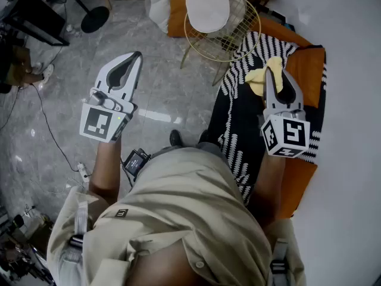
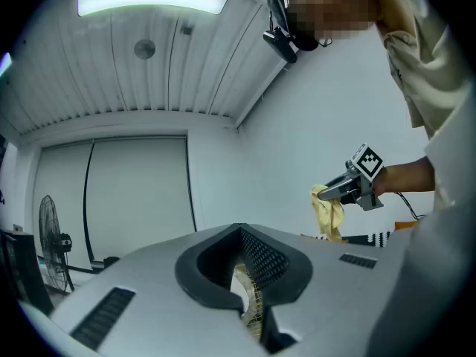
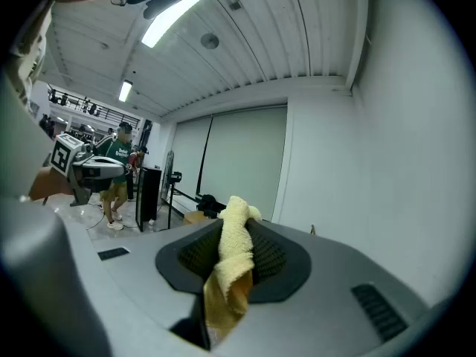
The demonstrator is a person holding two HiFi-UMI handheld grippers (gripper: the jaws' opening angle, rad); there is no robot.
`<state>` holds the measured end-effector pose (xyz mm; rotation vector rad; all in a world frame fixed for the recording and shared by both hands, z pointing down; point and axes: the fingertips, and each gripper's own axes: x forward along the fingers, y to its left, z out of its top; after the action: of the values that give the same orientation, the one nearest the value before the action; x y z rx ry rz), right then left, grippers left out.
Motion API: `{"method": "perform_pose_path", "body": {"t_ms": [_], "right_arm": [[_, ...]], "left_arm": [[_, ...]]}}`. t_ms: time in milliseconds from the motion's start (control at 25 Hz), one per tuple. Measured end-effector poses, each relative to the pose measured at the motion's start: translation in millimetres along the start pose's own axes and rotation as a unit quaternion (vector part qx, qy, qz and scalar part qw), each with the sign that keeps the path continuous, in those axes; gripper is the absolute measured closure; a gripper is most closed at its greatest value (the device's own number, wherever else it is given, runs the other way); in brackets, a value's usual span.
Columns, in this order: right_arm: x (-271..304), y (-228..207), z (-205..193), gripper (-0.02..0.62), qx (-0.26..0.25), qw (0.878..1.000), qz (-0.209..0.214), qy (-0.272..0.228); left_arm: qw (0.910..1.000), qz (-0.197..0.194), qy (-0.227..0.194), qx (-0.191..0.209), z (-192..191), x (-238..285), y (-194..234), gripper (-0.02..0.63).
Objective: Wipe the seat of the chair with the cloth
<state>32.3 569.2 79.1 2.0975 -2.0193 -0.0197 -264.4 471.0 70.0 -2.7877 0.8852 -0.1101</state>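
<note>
Yellow cloth (image 3: 227, 262) pinched in right claw (image 1: 274, 75), bunched tight, held above striped fabric (image 1: 238, 109), beside wire chair (image 1: 233, 43) but apart from it. Left claw (image 1: 133, 60) closed on nothing, over marble floor (image 1: 65, 88). White seat (image 1: 208, 6) not yet touched, we judge. Risks ahead: light chair may skid under pressure since nothing braces it. With wad this small, claw tips rather than cloth may scrape seat.

The head view looks steeply down past the person's chest onto the floor (image 1: 161, 46), taking in the left gripper (image 1: 134, 57), the right gripper (image 1: 275, 75) and the chair (image 1: 250, 37). Each gripper view sits close behind its own jaws, tilted up toward the ceiling (image 2: 149, 73), and catches the other gripper sideways. All three views share the cloth (image 1: 261, 77).
</note>
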Motion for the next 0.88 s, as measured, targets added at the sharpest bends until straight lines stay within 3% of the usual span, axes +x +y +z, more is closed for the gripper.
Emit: {"method": "perform_pose_path", "body": {"t_ms": [480, 880], "right_arm": [[10.8, 16.5, -2.5, 0.491, 0.003, 1.0, -0.01, 0.006], [44.9, 13.4, 2.0, 0.482, 0.036, 0.999, 0.009, 0.002]], "left_arm": [[0.9999, -0.013, -0.002, -0.003, -13.3, -1.7, 18.3, 0.59], [0.9996, -0.018, 0.005, -0.022, -25.8, 23.2, 34.9, 0.591]]}}
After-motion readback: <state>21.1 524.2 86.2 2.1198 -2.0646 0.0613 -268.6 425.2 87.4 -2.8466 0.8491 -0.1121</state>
